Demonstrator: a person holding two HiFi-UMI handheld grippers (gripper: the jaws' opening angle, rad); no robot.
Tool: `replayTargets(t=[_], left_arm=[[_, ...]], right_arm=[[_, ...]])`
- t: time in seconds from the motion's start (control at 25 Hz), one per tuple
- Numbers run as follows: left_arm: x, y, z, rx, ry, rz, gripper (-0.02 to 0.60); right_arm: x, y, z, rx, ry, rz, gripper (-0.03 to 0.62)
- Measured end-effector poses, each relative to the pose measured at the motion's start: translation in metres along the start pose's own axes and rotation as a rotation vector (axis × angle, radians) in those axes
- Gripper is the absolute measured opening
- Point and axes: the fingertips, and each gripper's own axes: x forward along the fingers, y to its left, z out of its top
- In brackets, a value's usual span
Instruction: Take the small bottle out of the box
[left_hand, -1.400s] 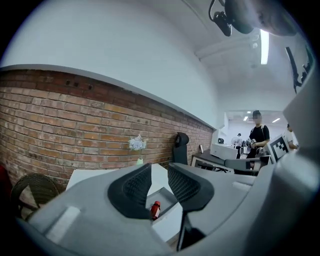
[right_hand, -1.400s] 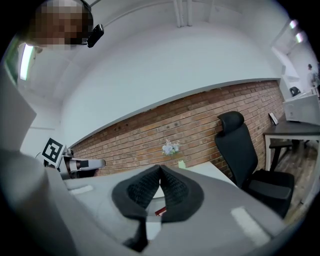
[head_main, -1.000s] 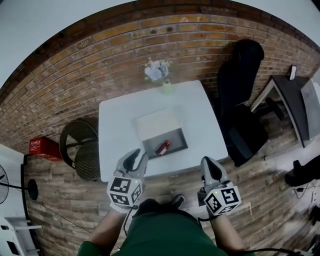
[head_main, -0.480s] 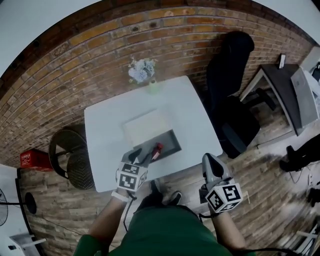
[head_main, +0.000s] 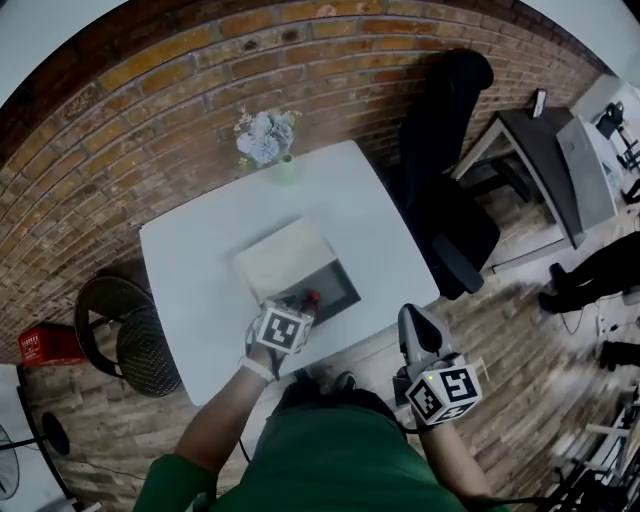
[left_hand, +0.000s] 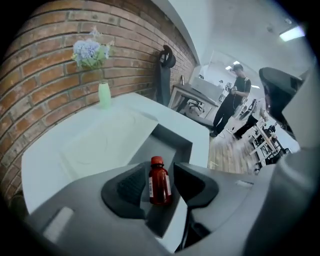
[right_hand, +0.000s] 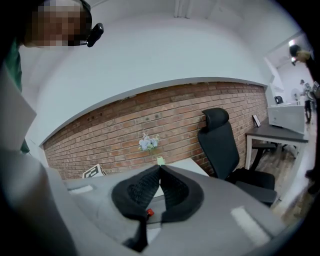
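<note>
Between the jaws of the left gripper (left_hand: 159, 171), which stand apart and have just been opening, there is the small bottle (left_hand: 159, 186). It is brown-red, and its red cap points away from the gripper. The pads (left_hand: 131, 186) do not press on it. The bottle is inside the grey box (left_hand: 172, 142), which lies open under this gripper on the white table (left_hand: 47, 157). Beyond the box, far ahead of the jaws, a green vase with pale flowers (left_hand: 103, 94) stands at the table's far edge by the brick wall (left_hand: 40, 45). The right gripper (right_hand: 160, 169), its jaws closed tip to tip, is off the table's near edge, well apart from the left one. A black office chair (right_hand: 222, 140) is ahead of it, on its right.
</note>
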Motion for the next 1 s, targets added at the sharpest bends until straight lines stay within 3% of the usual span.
replayTargets(t=[0.28, 0.72, 1.0], left_arm=[[0.042, 0.002, -0.019, 0.035, 0.162, -0.016, 0.206], [0.073, 0.000, -0.035, 0.026, 0.303, 0.046, 0.244], [0.081, -0.009, -0.032, 0.045, 0.336, 0.057, 0.212]], right_arm=[[0.011, 0.000, -0.007, -0.004, 0.016, -0.031, 0.003], [0.031, -0.042, 0.002, 0.086, -0.013, 0.068, 0.003], [0.033, -0.083, 0.001, 0.124, 0.002, 0.090, 0.003]])
